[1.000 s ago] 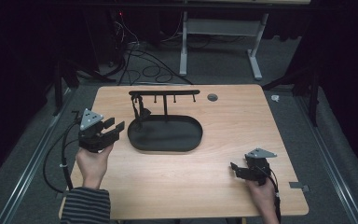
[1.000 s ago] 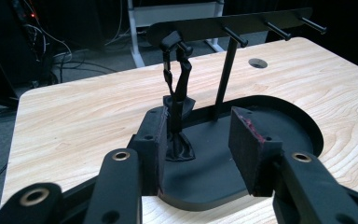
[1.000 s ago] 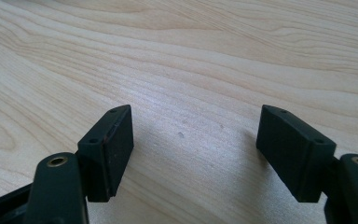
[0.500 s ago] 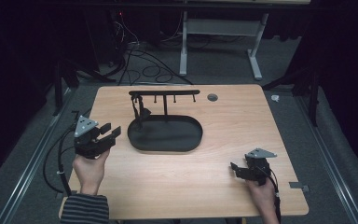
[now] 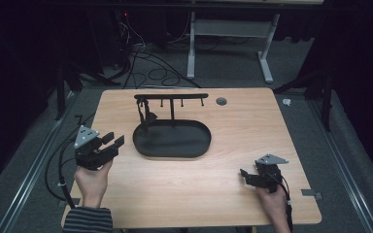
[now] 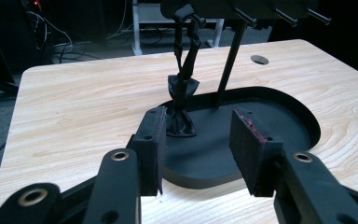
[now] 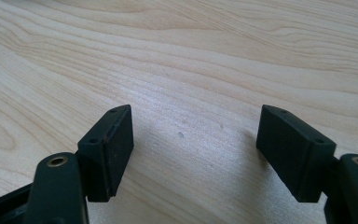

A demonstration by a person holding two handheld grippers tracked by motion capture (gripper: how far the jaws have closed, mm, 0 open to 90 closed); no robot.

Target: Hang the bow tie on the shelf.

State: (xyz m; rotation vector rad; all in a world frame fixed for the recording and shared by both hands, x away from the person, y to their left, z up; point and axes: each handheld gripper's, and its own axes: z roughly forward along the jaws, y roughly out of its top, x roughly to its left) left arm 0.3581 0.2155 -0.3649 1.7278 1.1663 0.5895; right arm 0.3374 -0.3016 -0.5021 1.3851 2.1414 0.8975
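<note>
Black pouch [image 6: 181, 105] hangs by its cord from the leftmost peg of a black rack [image 5: 171, 96], its bunched bottom resting on the left end of the oval black tray [image 5: 194, 151] that forms the rack's base; the tray sits on the wooden table [image 5: 252, 126] a little toward the far edge and left of the middle, with the rack's bar running parallel to that far edge. In the left gripper view the pouch shows just beyond the pad tips, between the two jaws but apart from both. The left gripper [image 5: 108, 145] is held in a hand at the table's left edge, above the surface, pointing toward the tray's left end; its jaws stand apart at a moderate width with nothing pinched between them. The right gripper [image 5: 245, 174] is held in the other hand near the table's near right corner, well apart from the tray, pointing left along the near edge. In the right gripper view its jaws stand wide over bare wood grain, holding nothing. A small round grommet hole [image 5: 221, 101] lies near the far edge, just right of the rack's bar.
</note>
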